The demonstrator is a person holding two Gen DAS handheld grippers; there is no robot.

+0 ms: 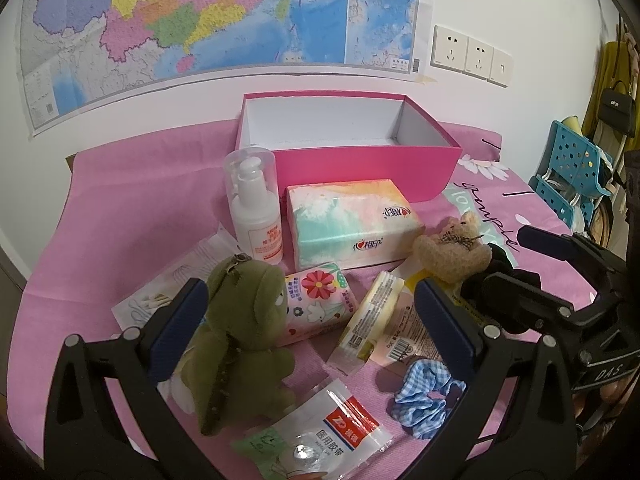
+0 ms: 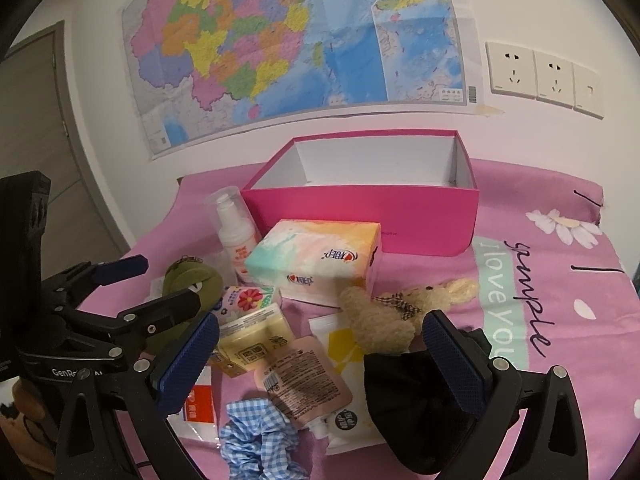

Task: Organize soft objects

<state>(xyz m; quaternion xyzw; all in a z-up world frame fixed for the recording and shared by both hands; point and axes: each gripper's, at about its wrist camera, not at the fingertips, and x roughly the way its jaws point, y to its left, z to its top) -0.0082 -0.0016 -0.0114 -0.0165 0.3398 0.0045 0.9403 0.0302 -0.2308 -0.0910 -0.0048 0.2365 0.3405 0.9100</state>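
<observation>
An open pink box [image 1: 360,168] stands at the back of the pink cloth with nothing in it. My left gripper [image 1: 310,320] is open, and the green plush dinosaur [image 1: 240,328] sits between its fingers, against the left one. A beige plush rabbit [image 1: 452,244] lies right of the tissue pack. A blue checked scrunchie [image 1: 424,396] lies by the right finger. My right gripper [image 2: 322,360] is open above the scrunchie [image 2: 260,440] and a pink pouch [image 2: 304,380]. A black fabric piece [image 2: 412,400] rests against its right finger, and the rabbit [image 2: 384,320] lies just beyond.
A large tissue pack [image 1: 352,224] and a white pump bottle [image 1: 256,208] stand in front of the box. A small flowered tissue packet [image 1: 320,300], yellow sachets [image 1: 372,316], a medical tape packet [image 1: 340,432] and a cotton swab bag [image 1: 168,292] crowd the cloth. Blue shelves [image 1: 568,176] stand at the right.
</observation>
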